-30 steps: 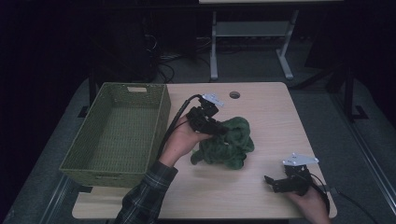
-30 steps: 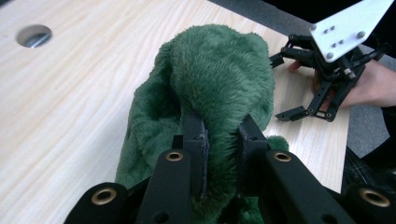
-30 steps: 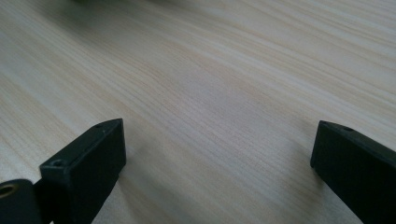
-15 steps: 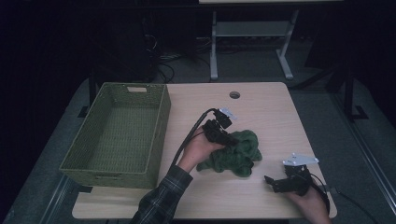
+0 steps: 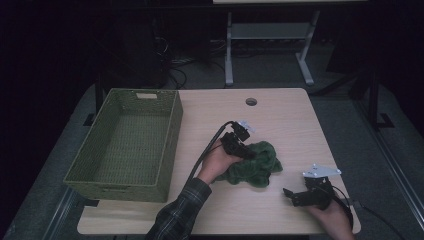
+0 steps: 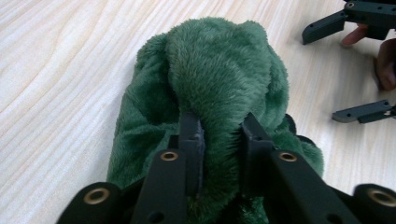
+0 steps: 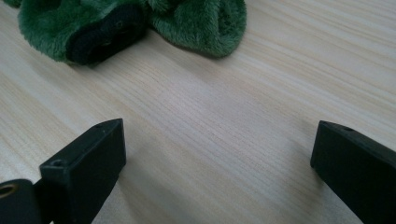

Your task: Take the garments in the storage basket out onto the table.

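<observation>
Now the left gripper (image 5: 247,154) sits on the green plush (image 5: 257,167) lying mid-table (image 5: 290,120), a fold of fur (image 6: 219,93) caught between its jaws, which have just been easing wider. Near the plush, toward the table's front right, the right gripper (image 5: 290,195) rests with jaws wide apart over bare wood.

A pale wooden tabletop (image 5: 280,115) is set on grey floor (image 5: 350,100); beyond the tools, a white frame (image 5: 265,35) is seen in dim light.
</observation>
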